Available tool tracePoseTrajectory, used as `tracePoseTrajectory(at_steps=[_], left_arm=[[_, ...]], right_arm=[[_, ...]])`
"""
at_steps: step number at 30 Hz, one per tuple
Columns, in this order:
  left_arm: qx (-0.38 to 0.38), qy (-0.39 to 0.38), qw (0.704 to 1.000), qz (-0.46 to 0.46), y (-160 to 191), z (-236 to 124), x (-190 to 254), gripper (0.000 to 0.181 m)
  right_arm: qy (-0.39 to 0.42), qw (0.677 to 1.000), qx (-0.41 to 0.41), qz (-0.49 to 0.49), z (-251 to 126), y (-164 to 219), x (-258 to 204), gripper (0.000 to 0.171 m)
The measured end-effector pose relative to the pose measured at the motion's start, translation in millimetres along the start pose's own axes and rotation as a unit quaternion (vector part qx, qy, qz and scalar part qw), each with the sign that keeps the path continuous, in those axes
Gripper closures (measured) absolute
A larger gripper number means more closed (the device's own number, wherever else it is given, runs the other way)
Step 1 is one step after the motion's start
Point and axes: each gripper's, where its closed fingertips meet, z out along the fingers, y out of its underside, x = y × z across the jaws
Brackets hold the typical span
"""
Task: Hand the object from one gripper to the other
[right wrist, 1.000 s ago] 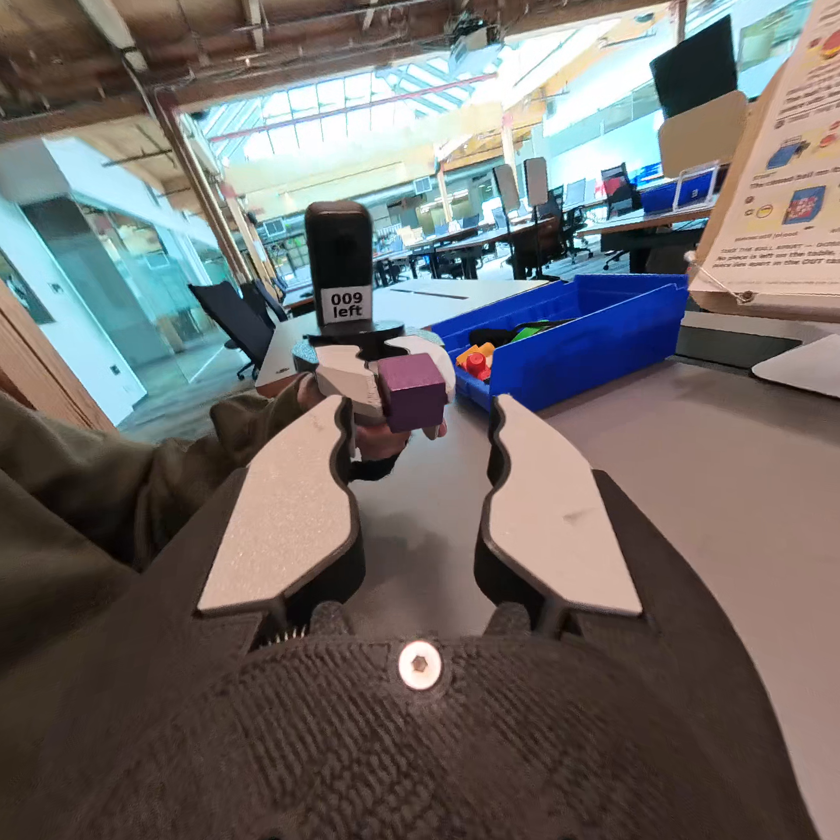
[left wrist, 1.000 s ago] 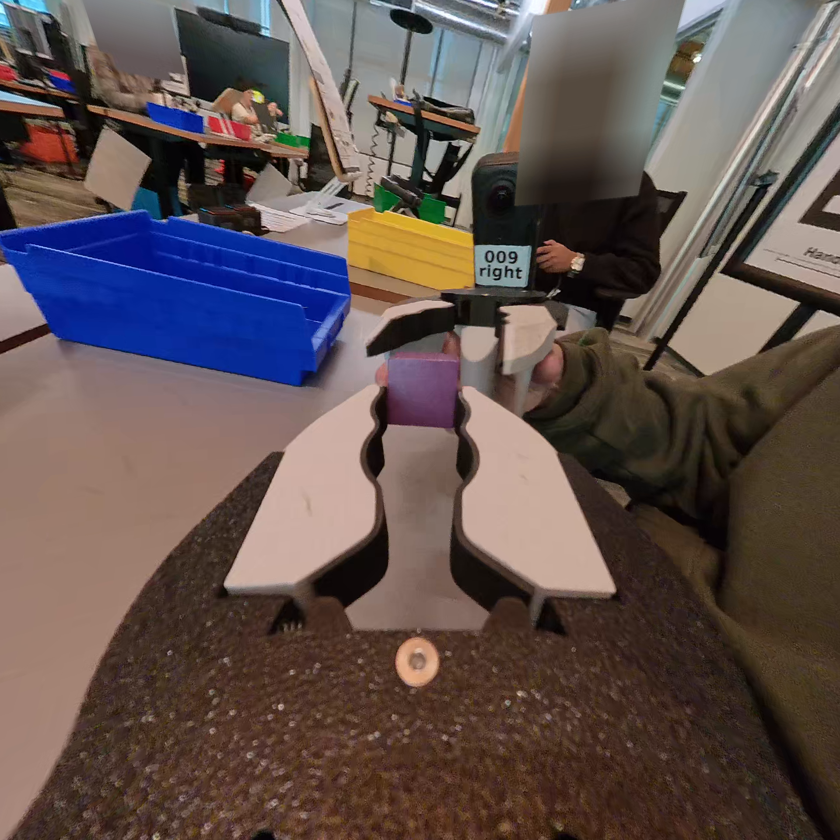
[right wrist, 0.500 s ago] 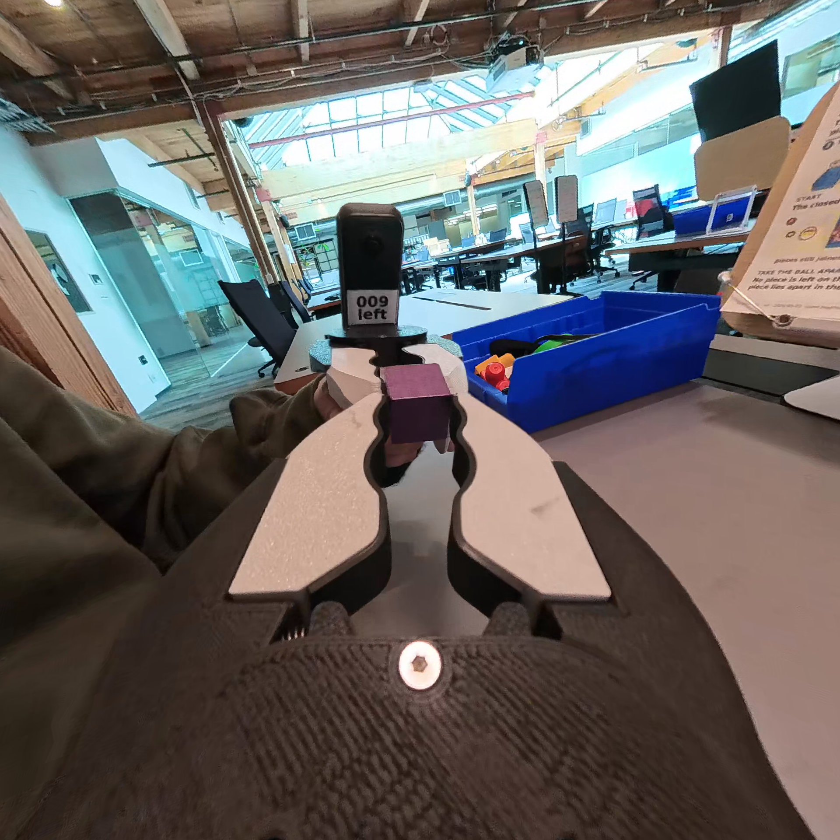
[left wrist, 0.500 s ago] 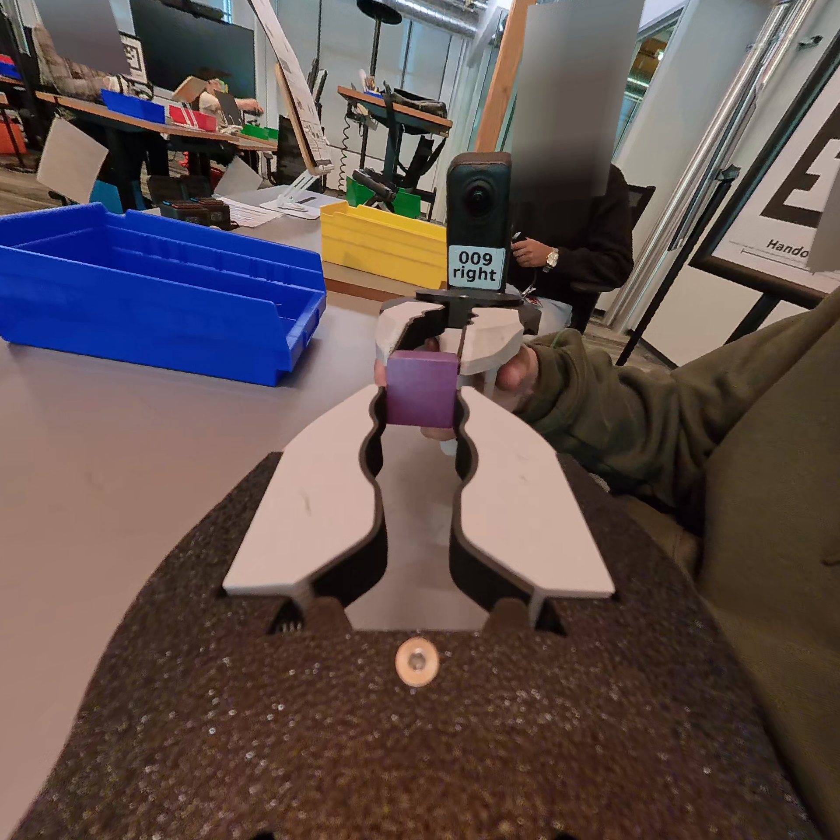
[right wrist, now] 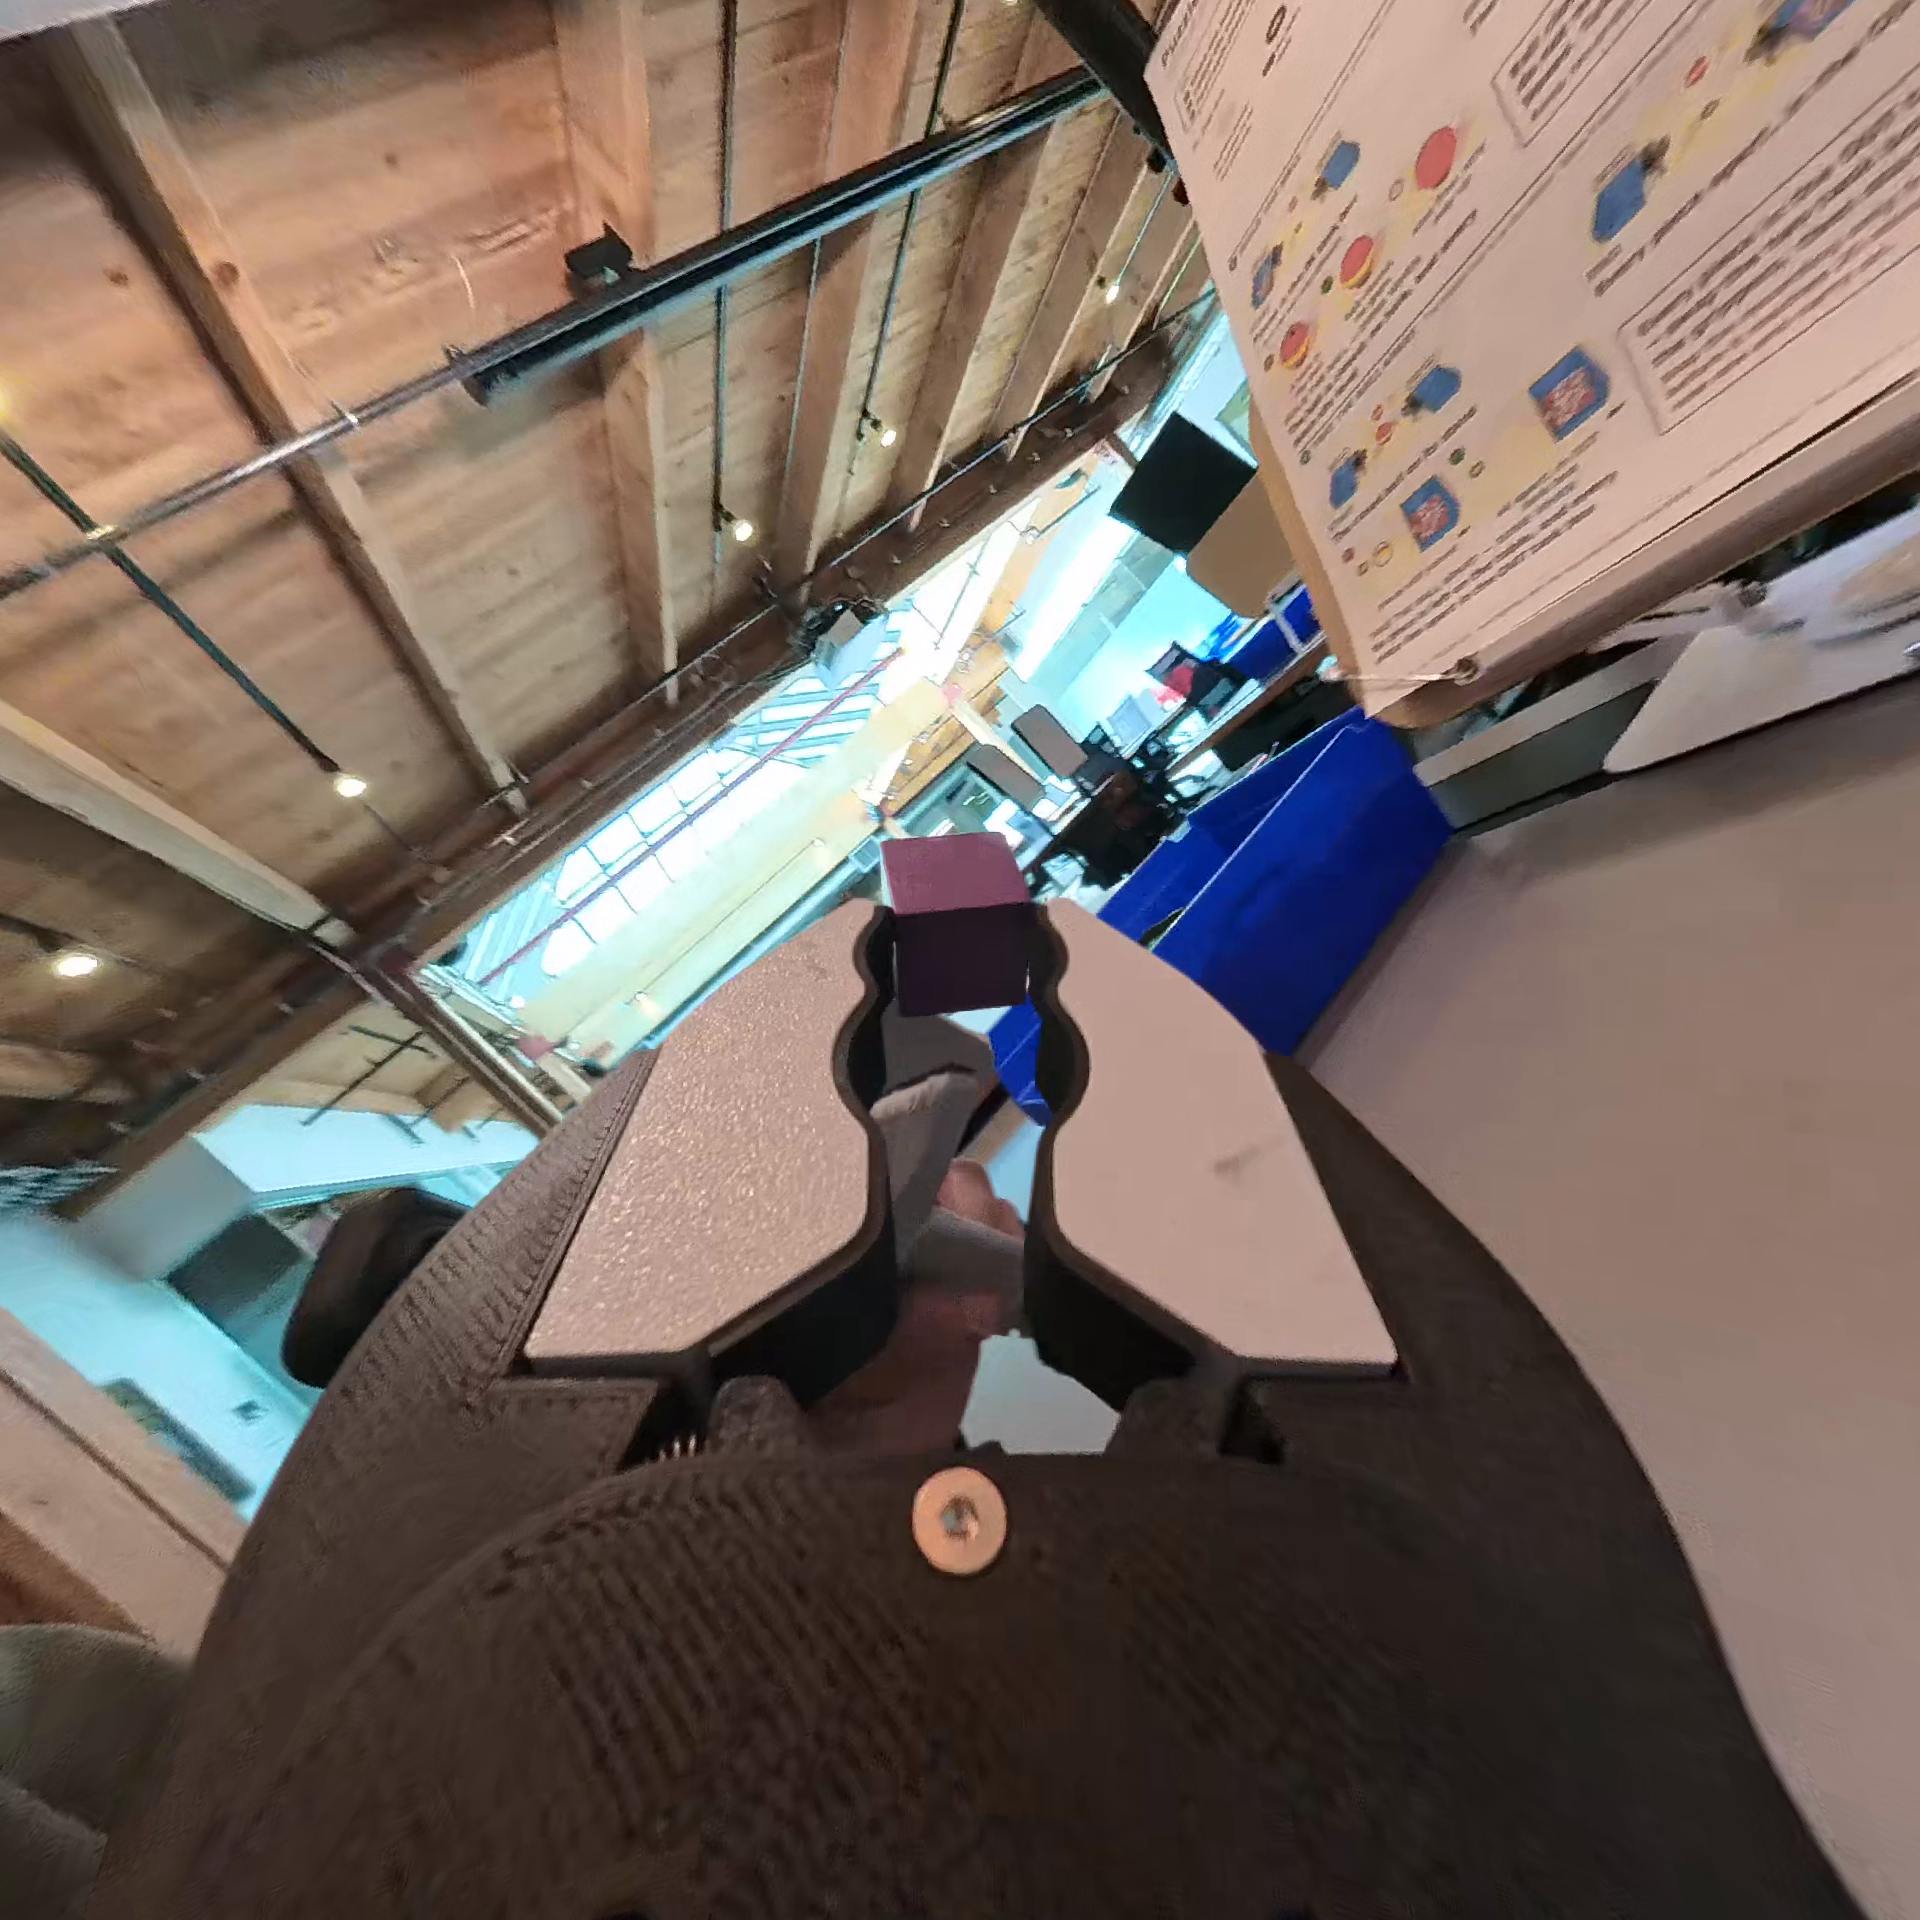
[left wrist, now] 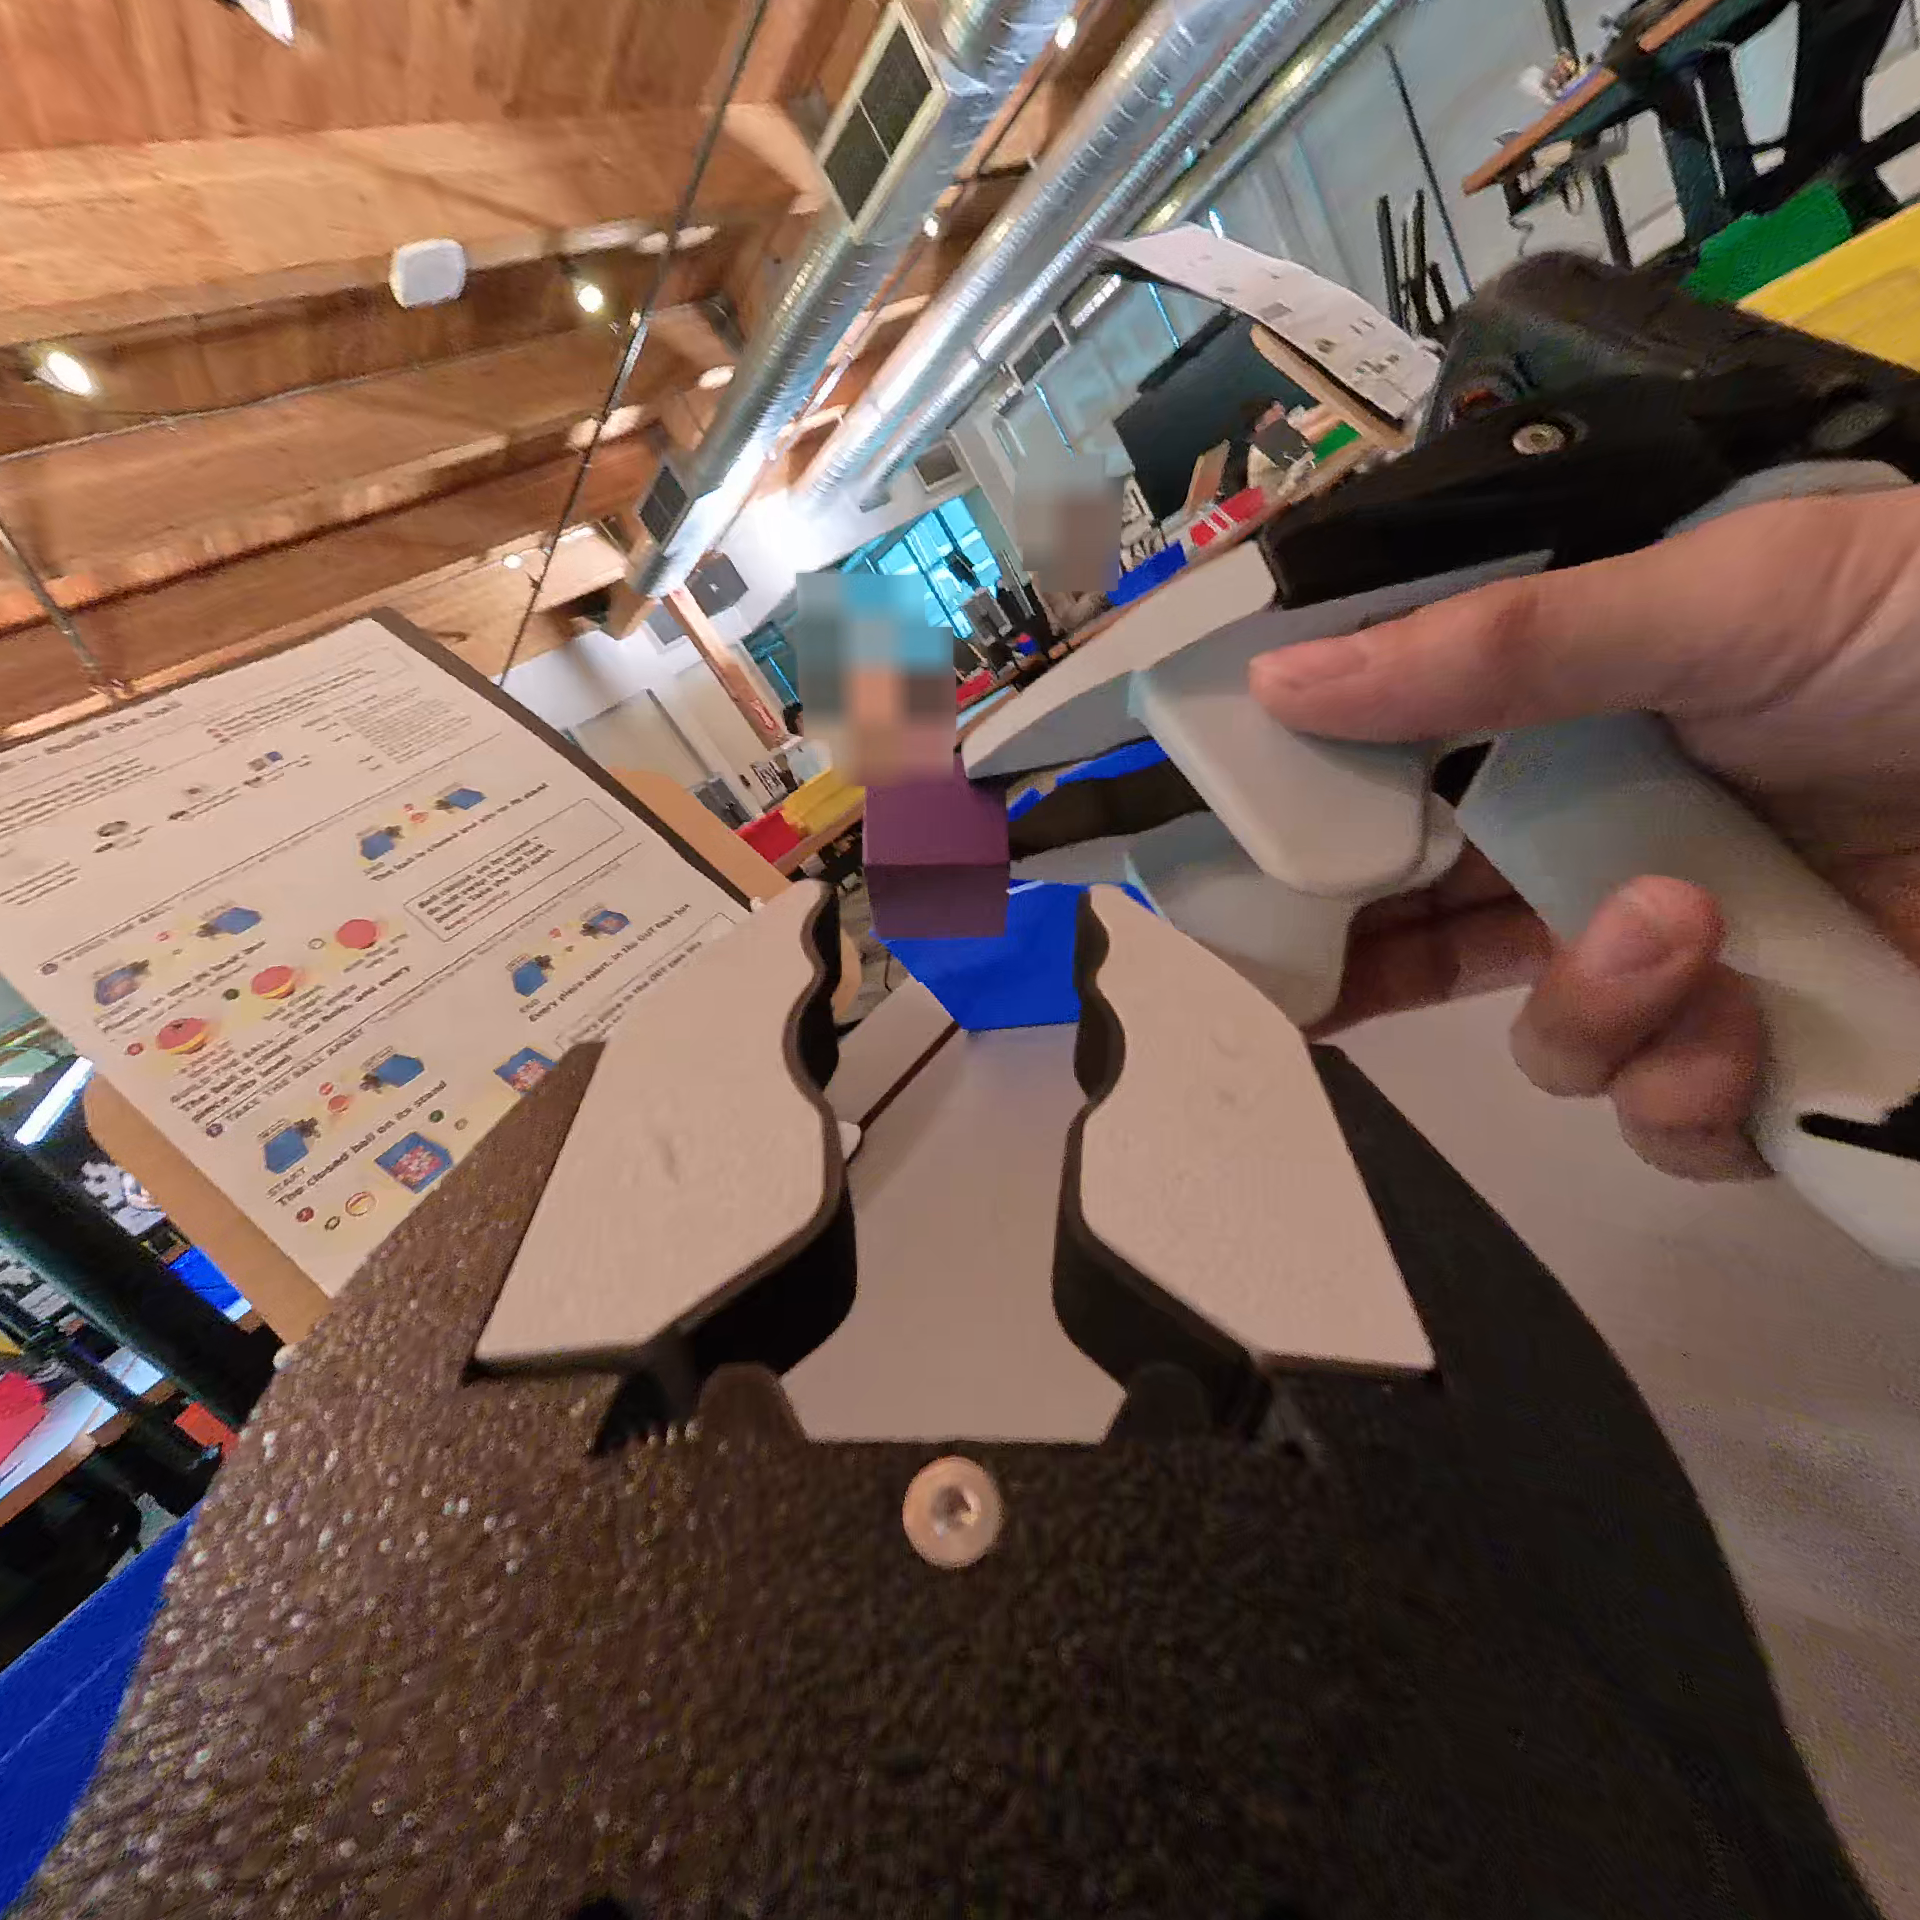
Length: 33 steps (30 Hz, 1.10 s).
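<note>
The purple cube (right wrist: 956,925) is pinched between the fingertips of my right gripper (right wrist: 956,940), which is shut on it and holds it in the air. In the left wrist view the cube (left wrist: 935,862) hangs just beyond and slightly above the tips of my left gripper (left wrist: 956,914), gripped by the right gripper's grey fingers (left wrist: 1132,655) that reach in from the right. My left gripper is open and empty, its jaws apart and clear of the cube. A hand (left wrist: 1662,675) holds the right gripper's handle.
A blue bin (left wrist: 987,977) stands on the grey table (left wrist: 1662,1351) behind the cube; it also shows in the right wrist view (right wrist: 1299,883). An instruction board (left wrist: 312,883) stands at the left. Both views are tilted up toward the wooden ceiling. Only a small space, under 4 cm, lies between the two pairs of fingers.
Half a second ago both grippers were shut on the cube. My left gripper has opened and let go; the right gripper keeps the cube. Both cameras have tilted and swung.
</note>
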Motion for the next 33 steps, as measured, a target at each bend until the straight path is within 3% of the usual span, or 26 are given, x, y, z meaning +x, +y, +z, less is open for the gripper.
tracePoseTrajectory(at_steps=[5,14,16,19,20,25,28,33], left_arm=[[0.042,-0.020,0.999,-0.002,-7,-6,-9,0.154],[0.039,-0.011,0.999,-0.001,-6,-8,-11,0.155],[0.035,0.006,0.999,-0.020,-6,-8,-14,0.155],[0.005,0.061,0.994,-0.094,-2,-8,-18,0.155],[-0.011,0.083,0.989,-0.120,1,-8,-18,0.155],[-0.062,0.280,0.927,-0.241,6,-27,11,0.155],[-0.079,0.333,0.902,-0.262,12,-35,24,0.155],[-0.079,0.361,0.889,-0.271,11,-36,35,0.155]], right_arm=[[-0.036,0.997,0.004,0.065,3,5,-7,0.146],[-0.057,0.995,-0.012,0.077,6,14,-12,0.146],[-0.078,0.995,-0.040,0.042,7,16,-14,0.145],[-0.138,0.975,-0.161,-0.068,2,32,-26,0.118],[-0.149,0.962,-0.196,-0.115,-3,37,-26,0.117],[-0.121,0.896,-0.249,-0.346,-23,39,-8,0.103],[-0.150,0.879,-0.260,-0.370,-29,45,-15,0.101],[-0.170,0.868,-0.259,-0.388,-30,51,-20,0.112]])
